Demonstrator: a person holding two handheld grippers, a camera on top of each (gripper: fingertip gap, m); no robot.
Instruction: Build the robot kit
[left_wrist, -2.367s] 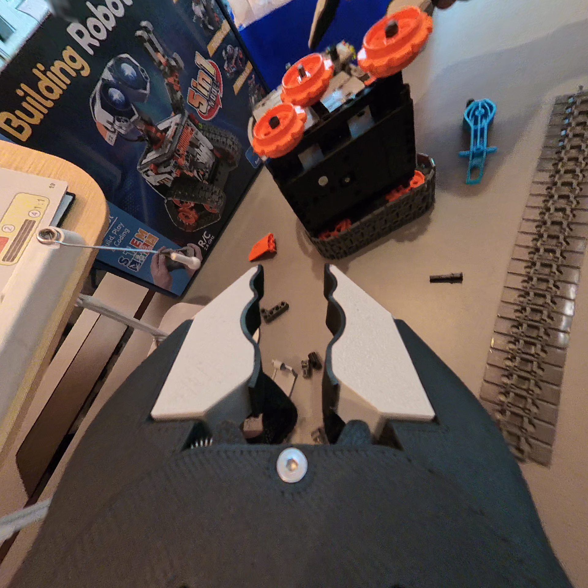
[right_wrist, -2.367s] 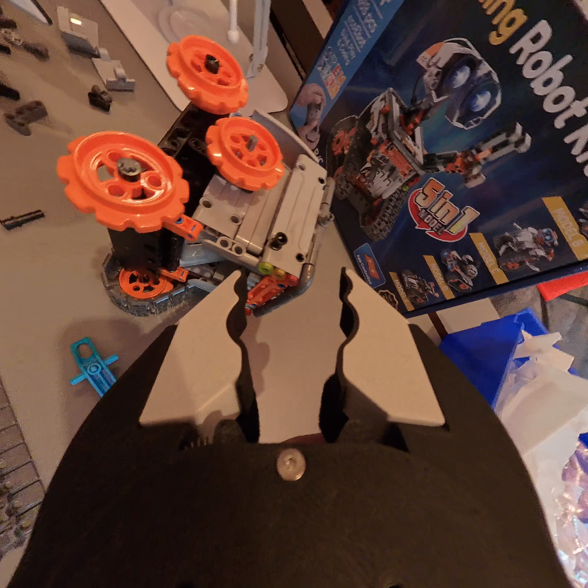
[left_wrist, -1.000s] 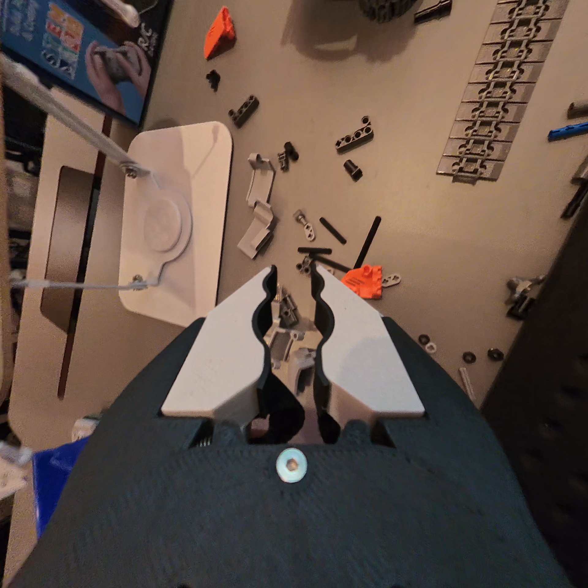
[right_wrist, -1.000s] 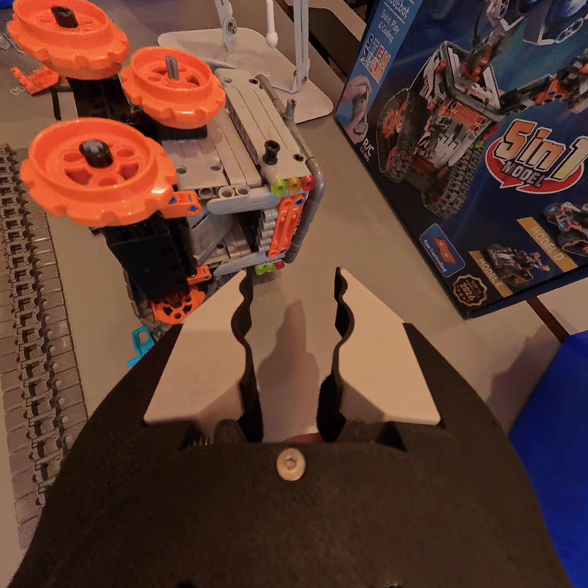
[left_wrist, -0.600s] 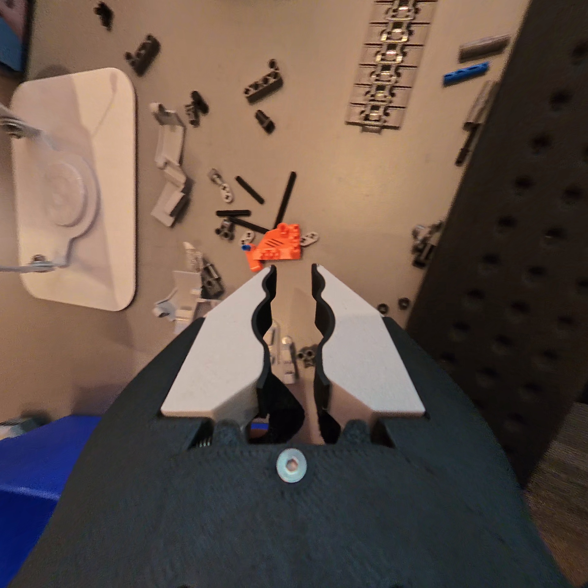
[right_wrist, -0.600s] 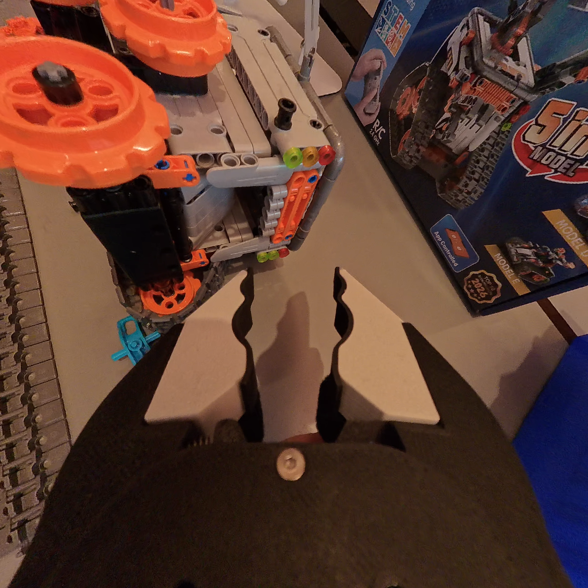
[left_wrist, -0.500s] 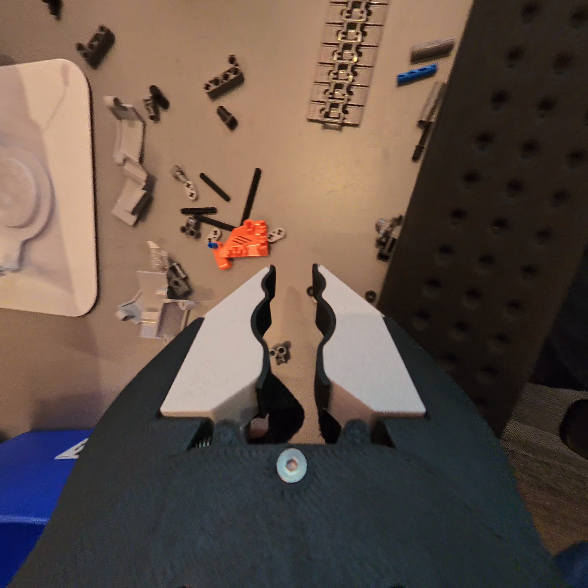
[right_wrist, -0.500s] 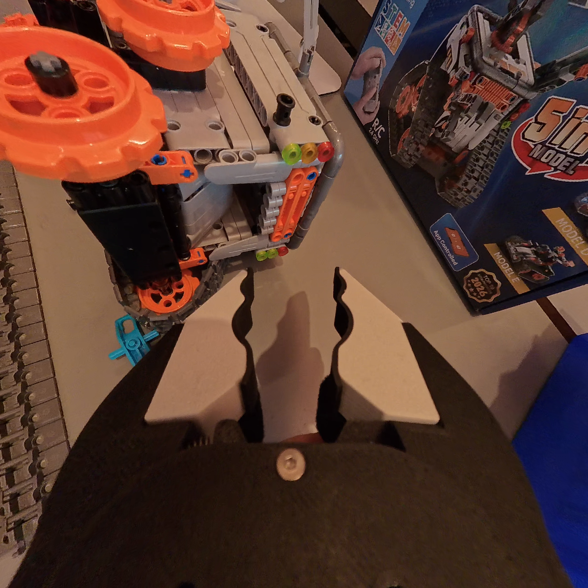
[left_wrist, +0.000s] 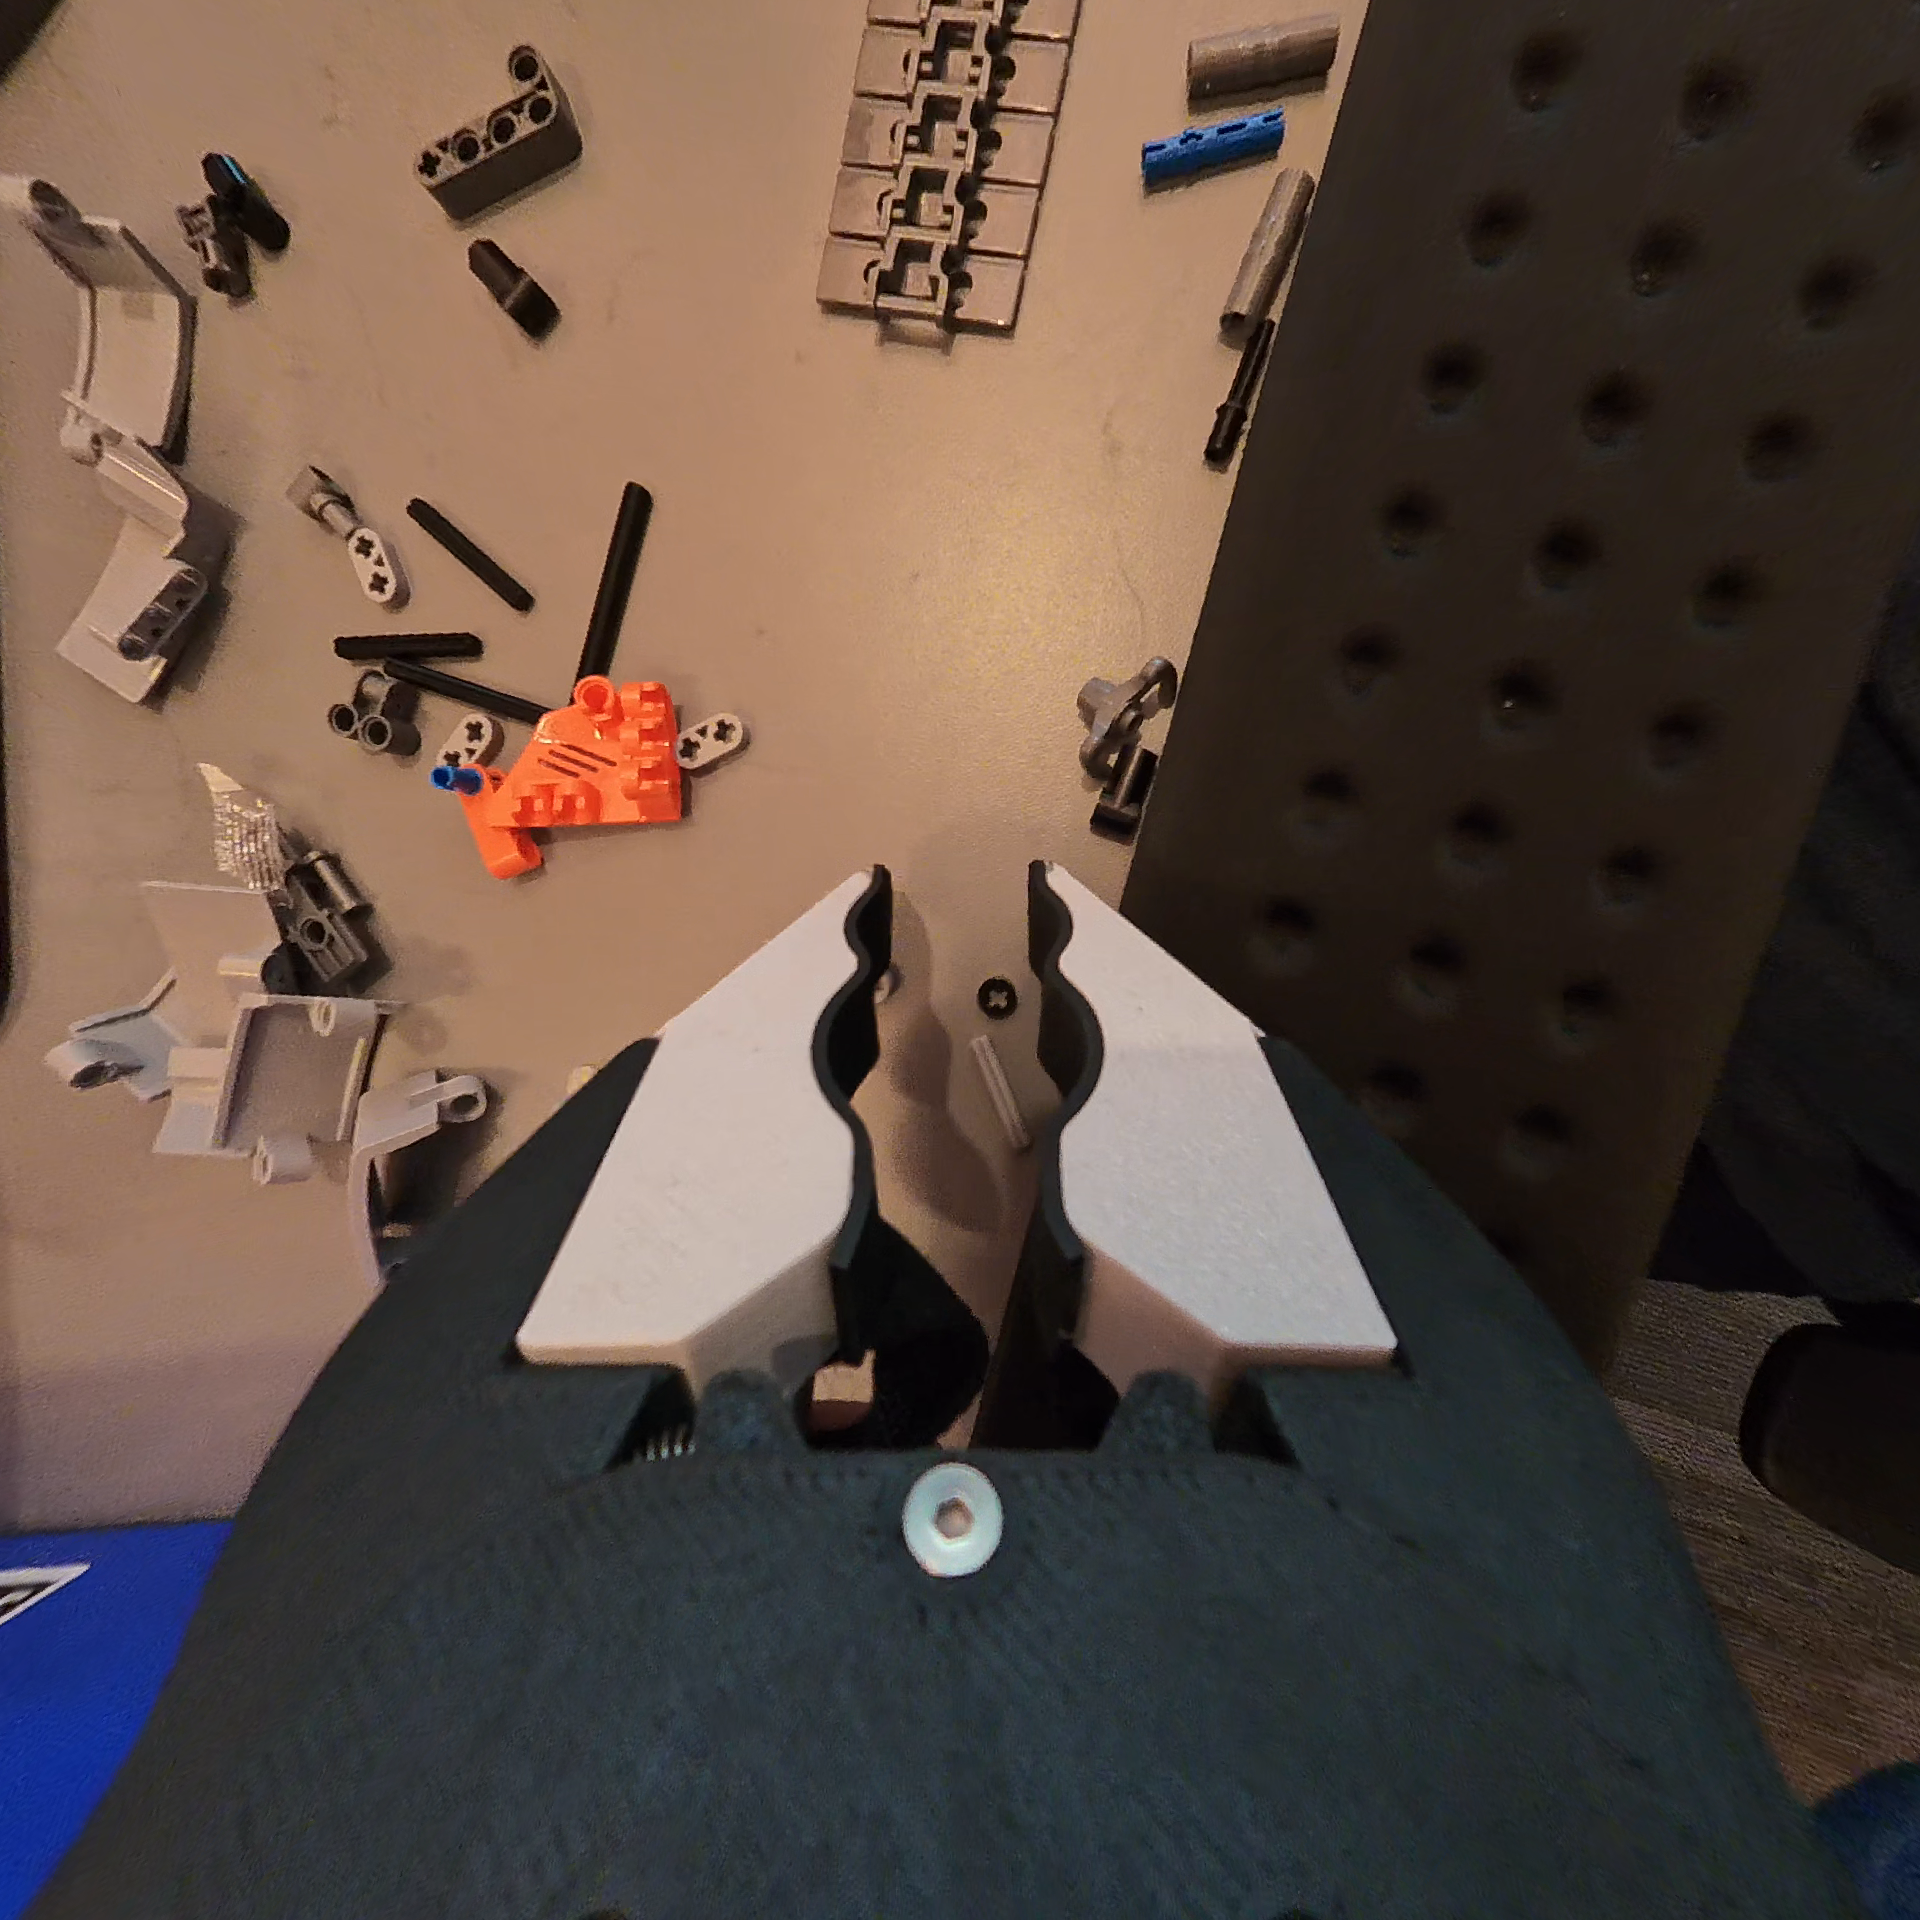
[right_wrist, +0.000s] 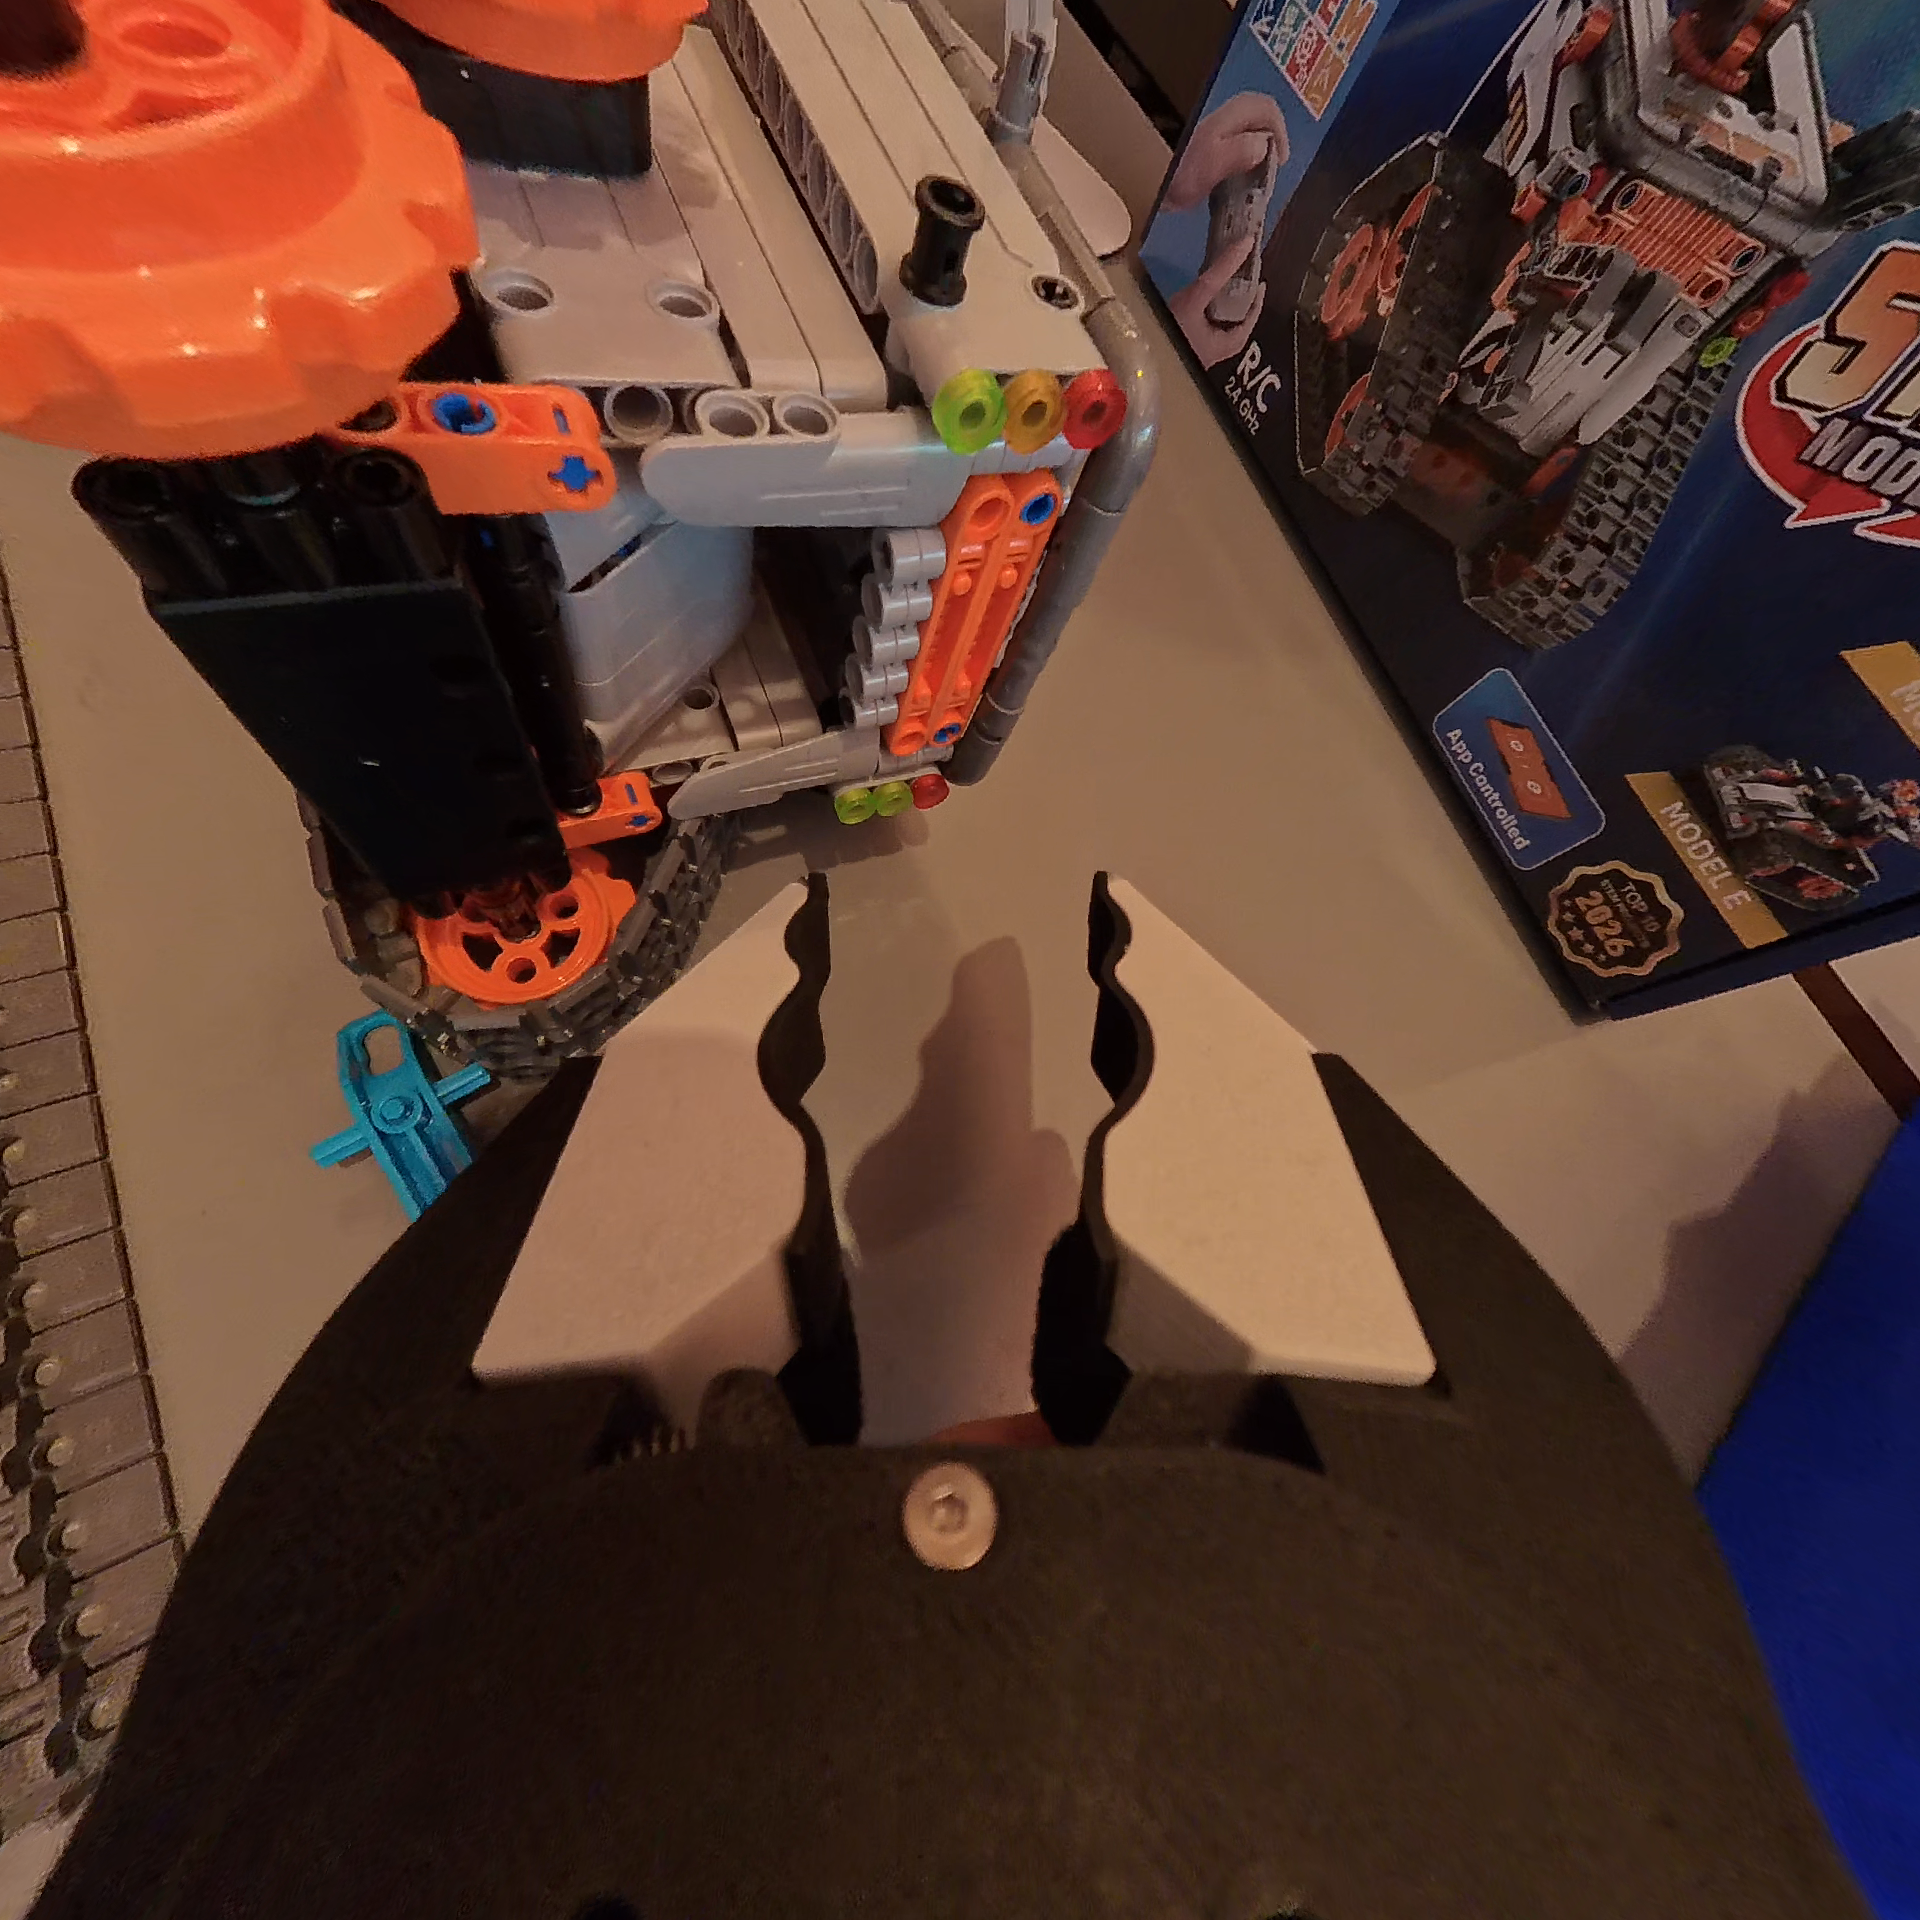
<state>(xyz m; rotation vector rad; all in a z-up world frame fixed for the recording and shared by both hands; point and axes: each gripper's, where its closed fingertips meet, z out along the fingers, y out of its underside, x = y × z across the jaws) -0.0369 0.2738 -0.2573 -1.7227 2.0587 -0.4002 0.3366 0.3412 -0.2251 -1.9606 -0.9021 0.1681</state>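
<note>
My left gripper (left_wrist: 956, 883) is open and empty above the table (left_wrist: 831, 499). A small black bush (left_wrist: 997, 997) and a thin grey pin (left_wrist: 1000, 1091) lie between its fingers. An orange panel piece (left_wrist: 587, 774) lies just ahead to the left among black axles (left_wrist: 613, 582). My right gripper (right_wrist: 951, 894) is open and empty, close to a part-built tracked brick vehicle (right_wrist: 644, 540) standing on its side, with large orange sprocket wheels (right_wrist: 197, 208) on top.
A loose grey track strip (left_wrist: 935, 166) lies ahead of the left gripper, and grey panels (left_wrist: 249, 1081) at left. A black perforated board (left_wrist: 1538, 623) stands on the right. A blue kit box (right_wrist: 1579, 468) stands right of the vehicle. A cyan tool (right_wrist: 395, 1112) and a track strip (right_wrist: 52, 1195) lie at left.
My left gripper has swung away from the vehicle and box to the loose parts, then drifted right toward the perforated board, jaws narrower. My right gripper has moved closer to the vehicle.
</note>
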